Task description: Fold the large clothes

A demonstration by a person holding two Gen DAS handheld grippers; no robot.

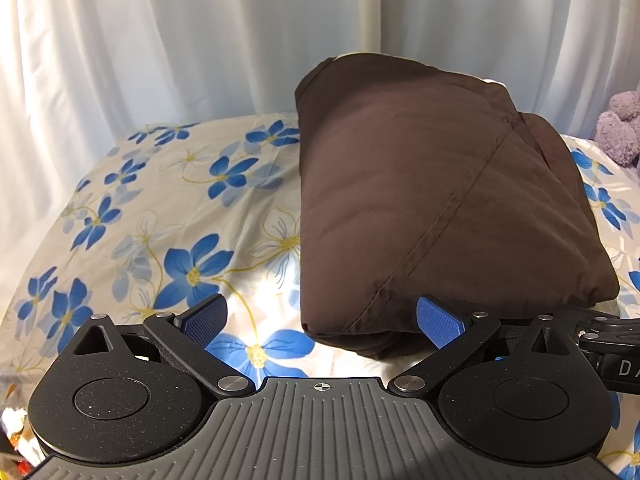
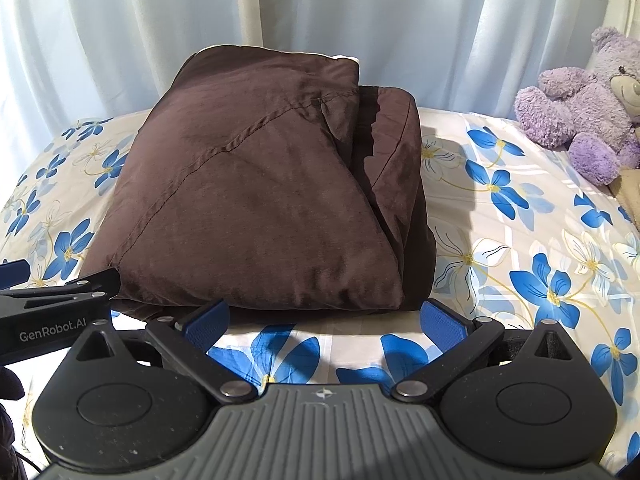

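**Both tongs released before a folded brown bundle**

Our left tongs (image 1: 320,322) and right tongs (image 2: 325,322) both stand spread wide and hold nothing, their ribbed blue pads just short of the near edge of the brown garment (image 2: 260,184). We judge the folding nearly or fully done, hence the let-go. The garment sits mid-frame on the bed (image 2: 520,240) as a plump, squarish bundle, its cloth smooth, faintly shiny and crossed by a diagonal seam. The flowered sheet looks slick. At upper right slumps a fuzzy purple teddy bear (image 2: 580,104); pale curtains (image 2: 320,12) hang behind.
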